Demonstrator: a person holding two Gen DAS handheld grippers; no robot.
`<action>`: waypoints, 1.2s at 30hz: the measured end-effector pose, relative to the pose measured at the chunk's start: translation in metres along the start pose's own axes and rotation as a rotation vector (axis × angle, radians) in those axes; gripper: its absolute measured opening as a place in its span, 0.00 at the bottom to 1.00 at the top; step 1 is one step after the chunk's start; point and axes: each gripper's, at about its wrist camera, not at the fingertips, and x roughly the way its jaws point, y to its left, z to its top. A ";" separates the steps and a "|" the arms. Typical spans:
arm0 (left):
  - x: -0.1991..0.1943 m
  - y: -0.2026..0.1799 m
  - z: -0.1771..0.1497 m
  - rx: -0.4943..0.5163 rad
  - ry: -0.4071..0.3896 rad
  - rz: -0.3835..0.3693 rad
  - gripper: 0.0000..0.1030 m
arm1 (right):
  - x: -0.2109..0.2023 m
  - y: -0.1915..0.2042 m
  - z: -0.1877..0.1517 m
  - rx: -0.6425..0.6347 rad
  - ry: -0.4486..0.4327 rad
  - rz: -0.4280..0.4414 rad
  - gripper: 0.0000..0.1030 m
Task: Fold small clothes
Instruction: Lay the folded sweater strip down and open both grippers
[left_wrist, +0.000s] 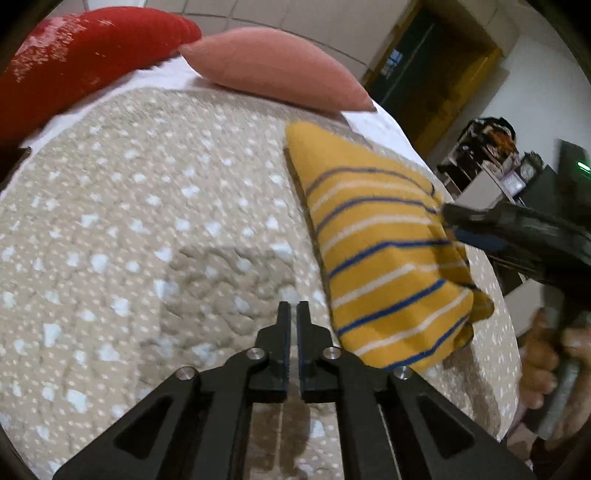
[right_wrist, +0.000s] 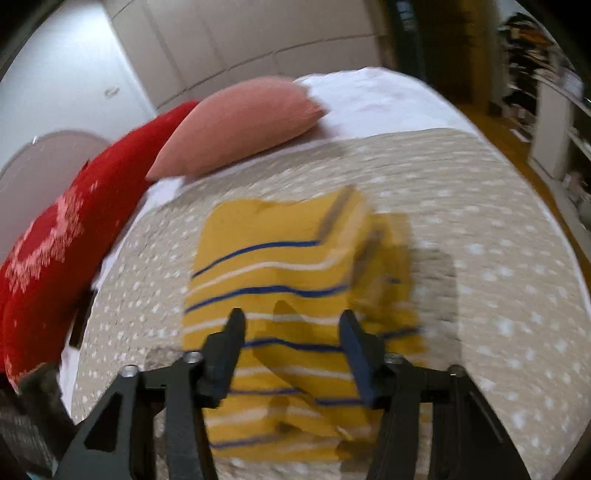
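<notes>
A small yellow garment (left_wrist: 384, 251) with blue and white stripes lies folded into a thick bundle on a beige dotted quilt (left_wrist: 147, 229). It also shows in the right wrist view (right_wrist: 291, 295), blurred. My left gripper (left_wrist: 293, 308) is shut and empty, just left of the garment's near edge, over the quilt. My right gripper (right_wrist: 291, 323) is open, its fingers spread above the garment's near part, nothing between them. In the left wrist view the right gripper (left_wrist: 452, 223) reaches in from the right and meets the garment's right edge.
A pink pillow (left_wrist: 273, 70) and a red patterned pillow (left_wrist: 74, 59) lie at the head of the bed on a white sheet (right_wrist: 376, 99). The bed's right edge drops to a wooden floor (right_wrist: 517, 147). Shelves with clutter (left_wrist: 491, 155) stand beyond.
</notes>
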 end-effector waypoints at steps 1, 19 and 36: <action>-0.002 0.003 0.001 -0.006 -0.007 0.001 0.11 | 0.015 0.010 0.005 -0.023 0.022 0.002 0.41; -0.008 0.041 0.014 -0.125 -0.010 0.002 0.31 | 0.029 0.049 -0.023 -0.148 0.049 -0.023 0.37; -0.028 0.002 -0.010 0.013 -0.177 0.186 0.56 | -0.045 0.016 -0.136 -0.206 0.002 -0.025 0.46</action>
